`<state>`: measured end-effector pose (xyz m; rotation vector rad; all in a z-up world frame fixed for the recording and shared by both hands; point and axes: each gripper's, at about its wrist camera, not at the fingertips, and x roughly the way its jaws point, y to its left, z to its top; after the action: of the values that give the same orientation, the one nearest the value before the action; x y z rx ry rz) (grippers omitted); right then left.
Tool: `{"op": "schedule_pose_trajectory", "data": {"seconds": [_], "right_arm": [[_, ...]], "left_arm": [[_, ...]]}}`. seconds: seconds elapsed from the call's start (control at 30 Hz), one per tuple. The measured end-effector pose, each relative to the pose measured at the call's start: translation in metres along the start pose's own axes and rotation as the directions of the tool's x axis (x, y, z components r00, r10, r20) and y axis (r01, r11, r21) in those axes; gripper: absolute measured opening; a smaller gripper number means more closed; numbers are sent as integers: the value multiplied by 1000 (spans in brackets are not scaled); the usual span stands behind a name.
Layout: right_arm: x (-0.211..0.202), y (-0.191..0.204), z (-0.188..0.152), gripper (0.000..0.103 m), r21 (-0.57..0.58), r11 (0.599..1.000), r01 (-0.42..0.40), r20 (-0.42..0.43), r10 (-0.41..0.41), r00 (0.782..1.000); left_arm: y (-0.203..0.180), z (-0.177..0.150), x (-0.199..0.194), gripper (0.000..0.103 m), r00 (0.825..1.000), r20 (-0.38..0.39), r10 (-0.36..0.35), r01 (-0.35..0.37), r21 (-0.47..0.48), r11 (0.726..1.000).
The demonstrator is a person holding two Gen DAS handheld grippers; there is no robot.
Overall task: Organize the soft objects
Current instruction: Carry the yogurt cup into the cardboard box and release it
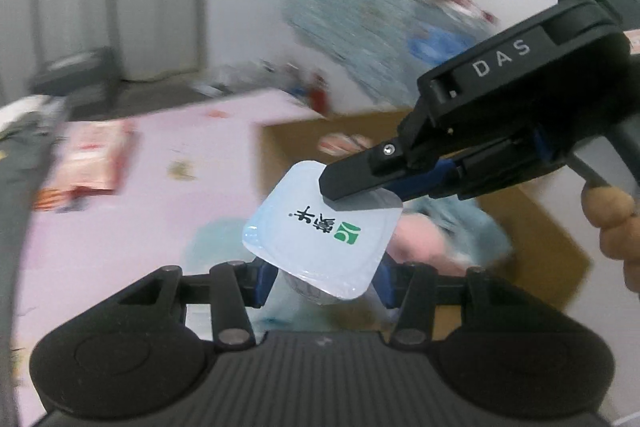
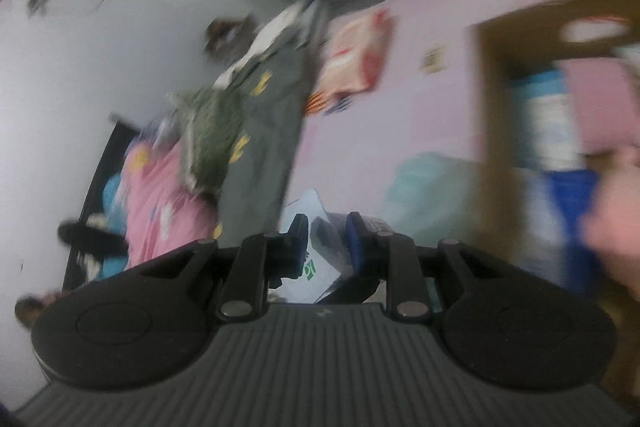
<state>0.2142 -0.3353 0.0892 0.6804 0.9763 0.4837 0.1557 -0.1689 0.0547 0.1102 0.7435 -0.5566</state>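
One sealed water cup hangs above the pink surface beside one cardboard box — the left gripper clamped round its body, the right gripper pinching its foil lid's corner.

White letters "DAS" run along the black body of the right gripper, seen in the left wrist view. Sealed cup's foil lid carries black Chinese characters, upside down to the camera, next to a green square logo with white curved strokes. Right wrist view: same green logo partly visible, rest too blurred to read.
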Motion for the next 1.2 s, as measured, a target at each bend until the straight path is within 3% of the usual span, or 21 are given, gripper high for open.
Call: {"op": "schedule_pose_trajectory", "data": {"seconds": [0.1, 0.23, 0.4, 0.57, 0.73, 1.0, 1.2], "right_arm": [[-30, -43, -13, 23, 89, 995, 51, 21, -53, 998], [-47, -95, -34, 24, 214, 973, 86, 9, -90, 996], [-49, -151, -53, 24, 329, 939, 103, -49, -92, 995], [-30, -185, -64, 28, 366, 914, 175, -129, -137, 982], [-24, -202, -68, 28, 389, 904, 179, -142, -133, 981], [-21, -198, -51, 28, 337, 921, 194, -95, -172, 980], [-2, -198, -50, 30, 312, 929, 201, -132, -167, 977]], "left_arm": [[-32, 2, 28, 50, 992, -103, -79, 82, 35, 996], [-64, -3, 66, 50, 963, -237, -128, 154, 94, 984], [-85, -16, 102, 50, 919, -372, -128, 188, 129, 974], [-93, -18, 117, 54, 900, -423, -109, 191, 157, 969], [-85, -14, 110, 55, 901, -419, -118, 194, 144, 970], [-65, -1, 64, 60, 932, -333, -144, 191, 114, 975], [-35, 1, 34, 60, 955, -267, -130, 156, 78, 985]]}}
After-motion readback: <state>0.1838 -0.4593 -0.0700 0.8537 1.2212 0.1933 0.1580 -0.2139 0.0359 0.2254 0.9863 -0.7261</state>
